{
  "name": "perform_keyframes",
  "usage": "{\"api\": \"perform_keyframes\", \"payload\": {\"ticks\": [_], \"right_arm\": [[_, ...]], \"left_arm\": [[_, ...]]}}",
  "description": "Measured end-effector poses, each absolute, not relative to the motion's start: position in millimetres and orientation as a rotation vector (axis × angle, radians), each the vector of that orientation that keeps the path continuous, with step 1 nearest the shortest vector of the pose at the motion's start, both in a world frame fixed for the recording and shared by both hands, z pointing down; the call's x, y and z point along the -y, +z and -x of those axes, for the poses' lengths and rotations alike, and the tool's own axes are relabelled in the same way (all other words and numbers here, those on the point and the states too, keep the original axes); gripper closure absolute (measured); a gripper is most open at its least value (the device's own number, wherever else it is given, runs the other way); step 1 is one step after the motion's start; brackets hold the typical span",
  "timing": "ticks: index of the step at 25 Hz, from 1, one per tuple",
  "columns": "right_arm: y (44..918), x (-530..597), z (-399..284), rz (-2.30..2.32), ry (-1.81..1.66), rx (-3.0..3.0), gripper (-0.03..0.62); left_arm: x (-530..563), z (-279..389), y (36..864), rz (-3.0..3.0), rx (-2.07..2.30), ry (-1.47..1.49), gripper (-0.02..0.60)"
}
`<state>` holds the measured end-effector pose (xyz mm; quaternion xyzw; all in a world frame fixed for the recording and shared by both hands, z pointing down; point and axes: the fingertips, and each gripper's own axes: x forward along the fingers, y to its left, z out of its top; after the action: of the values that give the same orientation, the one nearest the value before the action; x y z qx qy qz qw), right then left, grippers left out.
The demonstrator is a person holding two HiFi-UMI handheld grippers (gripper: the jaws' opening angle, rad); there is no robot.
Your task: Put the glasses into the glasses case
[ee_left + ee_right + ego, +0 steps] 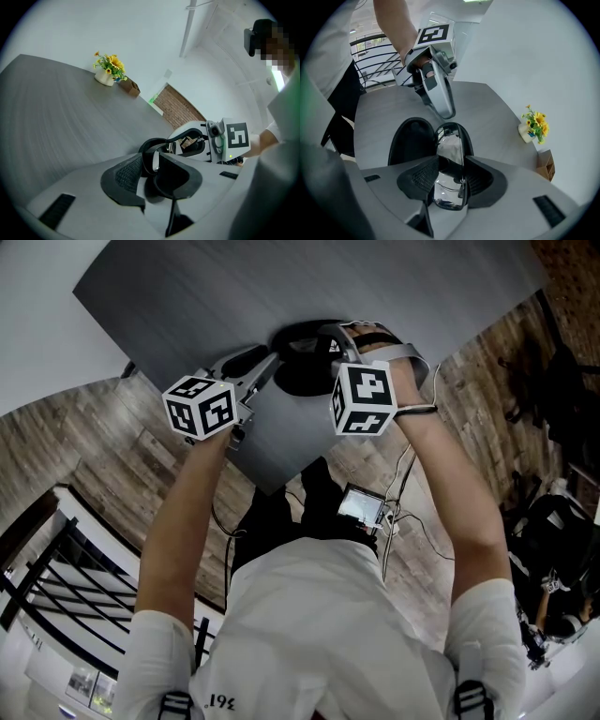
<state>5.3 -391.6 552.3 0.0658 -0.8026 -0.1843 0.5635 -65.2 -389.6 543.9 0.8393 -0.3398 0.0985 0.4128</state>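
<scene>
In the head view we look steeply down on a grey table (394, 287). Our left gripper (266, 360) comes in from eight o'clock and our right gripper (330, 341) from four o'clock, with their marker cubes (200, 407) side by side. Both noses meet at the black glasses case (302, 379), which lies on the table just at twelve o'clock of the cubes.

In the left gripper view, the case's black rim stands upright between our left jaws. The pads press on it from nine and three o'clock, so this gripper is clamped on the case. Just beyond it, at two o'clock, the right gripper reaches down, close by. Far off at eleven o'clock a white pot of yellow flowers (108, 70) stands on the table, with a small brown box (131, 87) just at its four o'clock.

In the right gripper view, our right jaws are clamped on the folded glasses (450, 150), which have a dark frame and mirrored lenses. They sit edge-on between the pads and run from six o'clock up to twelve. Their upper end reaches over the open case. One hollow half of the case lies at ten o'clock of the pads, and the other shows as a dark rim round the glasses' upper end. The left gripper's tip meets the case's far rim at twelve o'clock. The flowers stand well apart at three o'clock.
</scene>
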Motion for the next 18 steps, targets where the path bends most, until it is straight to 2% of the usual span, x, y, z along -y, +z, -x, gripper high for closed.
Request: {"api": "perform_keyframes", "payload": {"ticks": [11,18], "right_arm": [[553,394,-7,-0.166,-0.412,1.906,0.410],[548,397,-6,-0.192,-0.406,1.922,0.373]], "left_arm": [[390,59,536,-2.133,0.835,0.227,0.457],[390,58,533,-2.137,0.834,0.226,0.457]]}}
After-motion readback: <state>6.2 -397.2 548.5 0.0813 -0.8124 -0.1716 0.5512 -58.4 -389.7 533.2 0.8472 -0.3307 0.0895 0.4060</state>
